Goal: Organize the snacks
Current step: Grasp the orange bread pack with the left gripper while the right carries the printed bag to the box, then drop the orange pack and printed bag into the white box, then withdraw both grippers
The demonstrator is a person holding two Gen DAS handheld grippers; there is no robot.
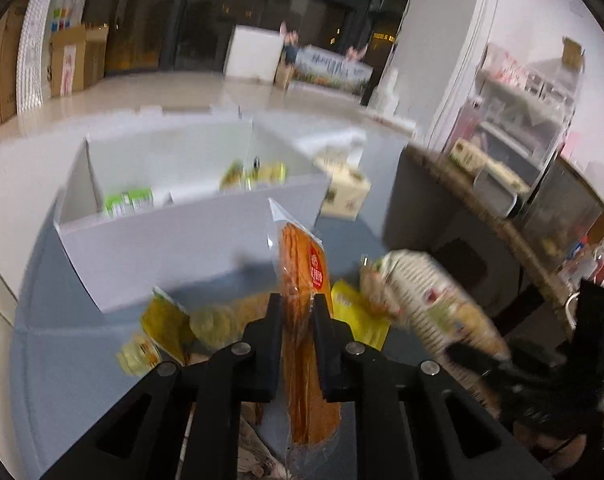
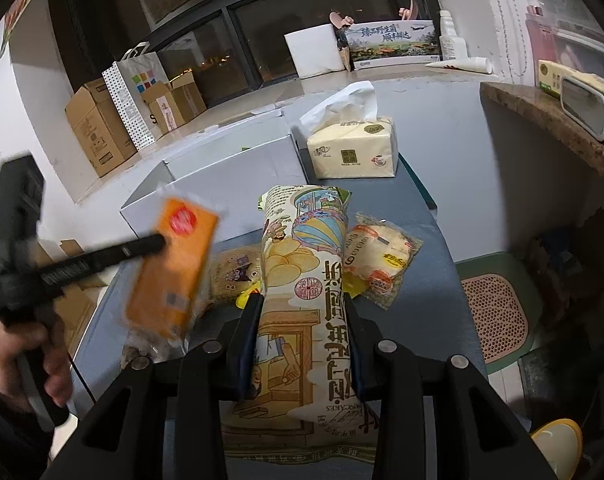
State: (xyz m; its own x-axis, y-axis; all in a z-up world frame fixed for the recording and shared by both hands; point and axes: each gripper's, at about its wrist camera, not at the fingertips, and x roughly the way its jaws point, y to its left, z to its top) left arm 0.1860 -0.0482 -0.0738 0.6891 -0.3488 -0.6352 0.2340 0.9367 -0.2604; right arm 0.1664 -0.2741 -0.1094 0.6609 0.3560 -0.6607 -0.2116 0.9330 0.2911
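My left gripper is shut on a flat orange snack packet, which stands on edge above the grey table. In the right wrist view the same orange packet hangs at the left, pinched by the left gripper in a person's hand. My right gripper is shut on a long printed cracker pack that points away from me. An open white box sits behind, holding green packets and yellow packets.
Loose snacks lie on the grey table: a bun packet, a cookie packet and yellow packets. A tissue pack stands beside the white box. A stone counter rises on the right.
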